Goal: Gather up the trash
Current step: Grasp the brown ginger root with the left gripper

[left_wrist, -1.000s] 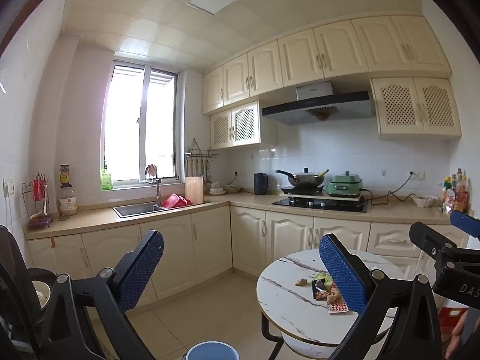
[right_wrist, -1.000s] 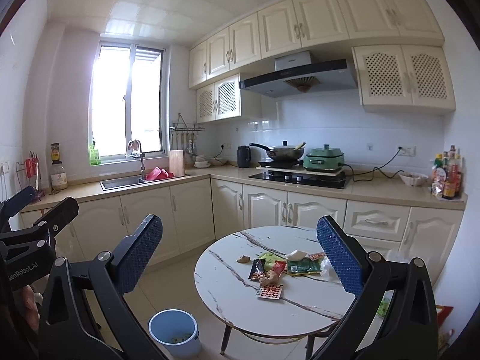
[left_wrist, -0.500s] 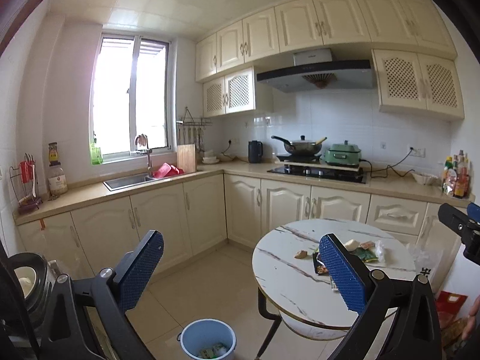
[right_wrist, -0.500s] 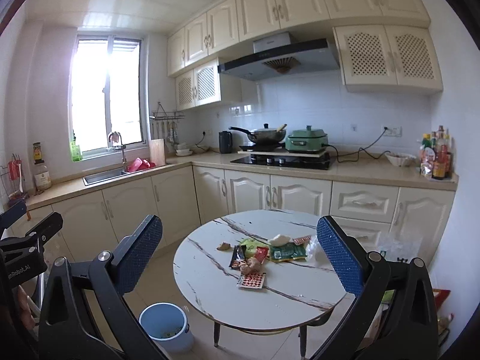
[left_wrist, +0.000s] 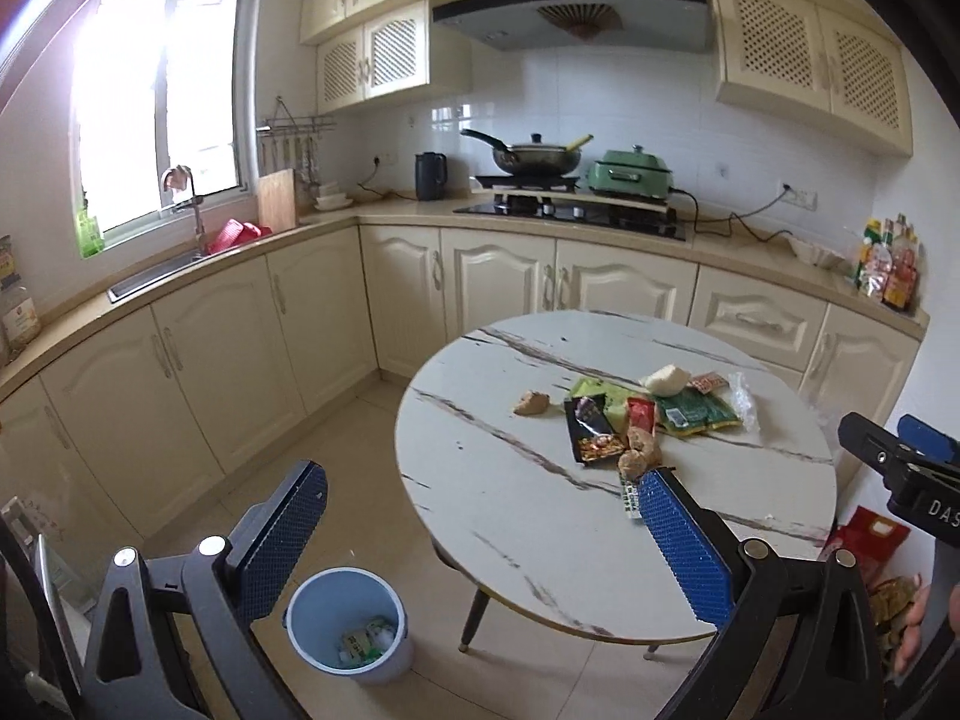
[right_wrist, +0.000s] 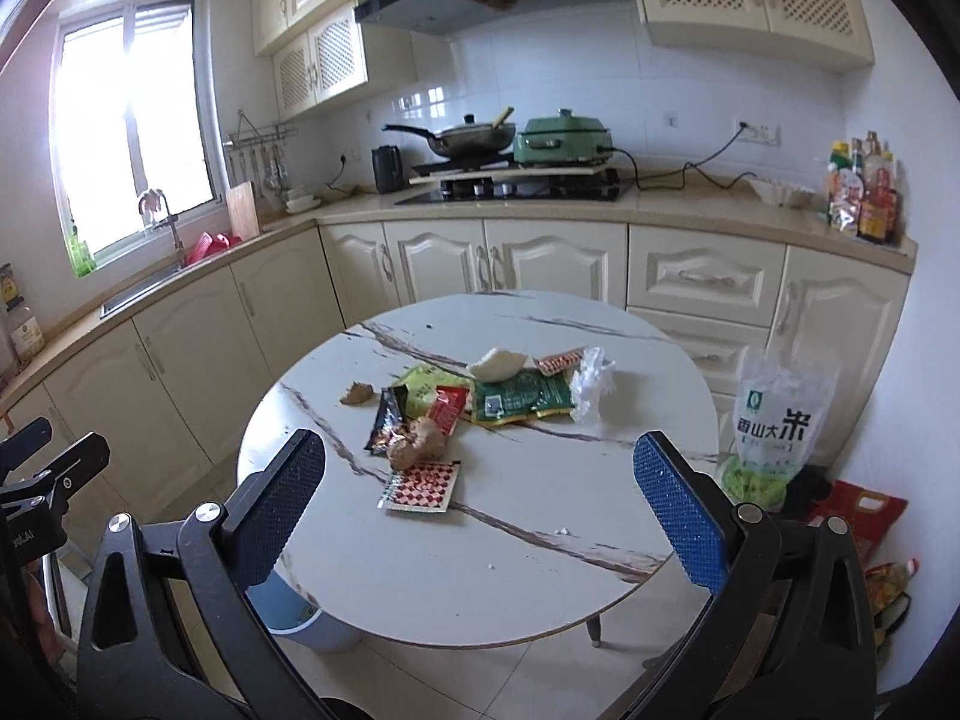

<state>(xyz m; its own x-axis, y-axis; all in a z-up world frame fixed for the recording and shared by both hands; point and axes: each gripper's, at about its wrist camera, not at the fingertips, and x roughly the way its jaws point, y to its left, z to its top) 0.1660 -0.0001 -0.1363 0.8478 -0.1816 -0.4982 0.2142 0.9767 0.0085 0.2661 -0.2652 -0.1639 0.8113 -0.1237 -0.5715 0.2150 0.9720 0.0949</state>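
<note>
Only the left view shows inside the round blue bin (left_wrist: 350, 624), below the spread left gripper (left_wrist: 480, 534). The right gripper (right_wrist: 480, 510) (also spread, empty) frames crinkled wrappers (right_wrist: 516, 399) on the marble-patterned table (right_wrist: 480, 570).

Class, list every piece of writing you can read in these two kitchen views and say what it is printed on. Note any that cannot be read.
"DAS": white letters, cut off by the frame edge, on the right hand-held gripper.
"山大米": large characters on the rice bag on the floor; its first character is unclear.
Snack wrappers on the round table, condiment bottles, range hood: print too small to read.
</note>
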